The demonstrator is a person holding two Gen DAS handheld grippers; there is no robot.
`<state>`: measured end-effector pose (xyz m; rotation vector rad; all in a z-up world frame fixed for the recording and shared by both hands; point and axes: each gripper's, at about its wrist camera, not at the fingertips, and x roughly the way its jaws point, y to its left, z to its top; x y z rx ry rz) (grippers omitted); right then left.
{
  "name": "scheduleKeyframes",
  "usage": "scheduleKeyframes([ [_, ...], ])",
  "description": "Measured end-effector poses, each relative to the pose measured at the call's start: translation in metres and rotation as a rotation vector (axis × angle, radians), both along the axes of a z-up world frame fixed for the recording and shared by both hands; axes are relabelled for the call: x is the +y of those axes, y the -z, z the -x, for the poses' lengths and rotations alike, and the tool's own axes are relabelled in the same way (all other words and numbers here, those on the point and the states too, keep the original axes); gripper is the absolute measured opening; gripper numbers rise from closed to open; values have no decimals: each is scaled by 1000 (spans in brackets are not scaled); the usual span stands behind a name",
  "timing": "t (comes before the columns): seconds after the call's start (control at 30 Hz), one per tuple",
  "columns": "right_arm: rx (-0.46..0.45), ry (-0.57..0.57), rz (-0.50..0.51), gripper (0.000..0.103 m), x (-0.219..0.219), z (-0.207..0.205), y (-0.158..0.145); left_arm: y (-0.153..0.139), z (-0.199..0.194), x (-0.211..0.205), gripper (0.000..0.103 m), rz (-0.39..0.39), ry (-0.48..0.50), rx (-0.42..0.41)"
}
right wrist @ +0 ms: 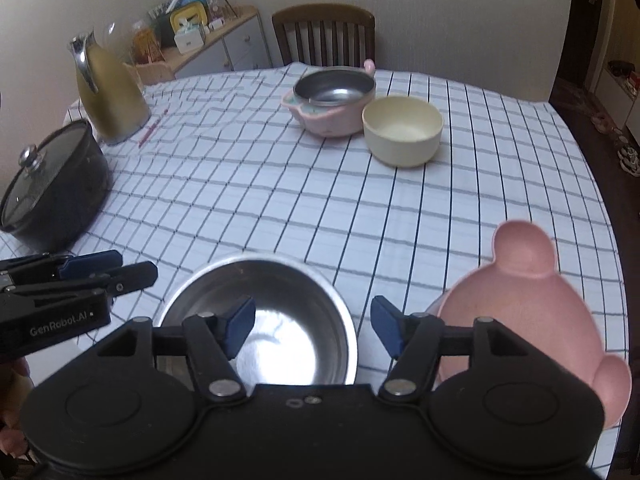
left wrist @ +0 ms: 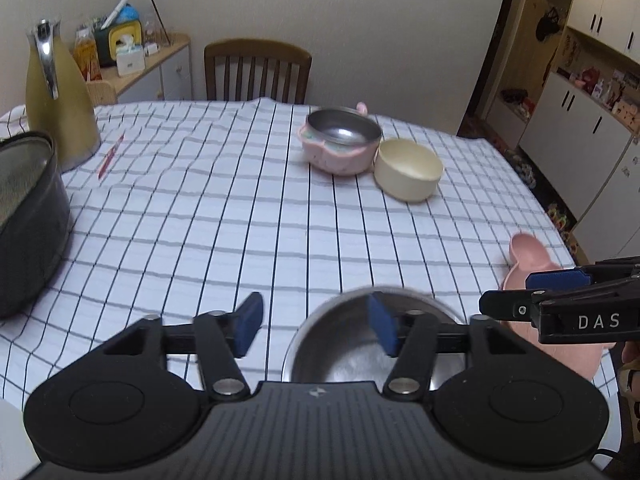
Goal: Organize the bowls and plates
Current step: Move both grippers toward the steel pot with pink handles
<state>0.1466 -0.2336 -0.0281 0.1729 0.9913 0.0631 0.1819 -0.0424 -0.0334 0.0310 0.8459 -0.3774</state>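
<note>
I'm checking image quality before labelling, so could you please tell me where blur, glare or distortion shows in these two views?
Left wrist view: the near round steel bowl has a smeared, blurred rim, and the checked tablecloth lines bow from the fisheye. Right wrist view: sharper, with a bright glare patch inside that bowl, and the same bowing.

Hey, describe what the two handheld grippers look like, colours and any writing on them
Both are matte black plastic. Each has two rounded discs, a ribbed centre panel, silver pivot pins on linkage bars and blue finger pads. The left gripper reads "GenRobot.AI" in white on its side, seen from the right wrist view. The right gripper shows white letters "DAS" in the left wrist view.
</note>
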Motion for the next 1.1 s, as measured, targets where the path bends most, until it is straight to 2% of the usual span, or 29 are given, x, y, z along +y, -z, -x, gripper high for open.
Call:
scheduleKeyframes([
  [0.17, -47, 11, -2, 75, -7, -13, -15, -13, -15, -6, 61, 3, 4, -34],
  [0.23, -66, 15, 4, 81, -10, -19, -20, -19, -22, -8, 64, 2, 0, -54],
  [0.3, -85, 11, 6, 84, -12, -24, -25, -25, -29, -10, 73, 6, -10, -74],
  [0.37, -103, 5, 10, 87, -14, -31, -31, -30, -36, -14, 75, 7, -18, -92],
  [0.43, -121, 4, 19, 93, -16, -38, -37, -35, -46, -18, 75, 3, -19, -100],
  [0.53, -139, -9, 31, 97, -20, -52, -45, -41, -63, -25, 75, -11, -22, -119],
  [0.8, -189, -13, 53, 98, -37, -101, -61, -53, -109, -42, 75, -42, -51, -144],
  [1.1, -175, -28, 89, 98, -53, -164, -47, -43, -169, -68, 80, -76, -47, -112],
])
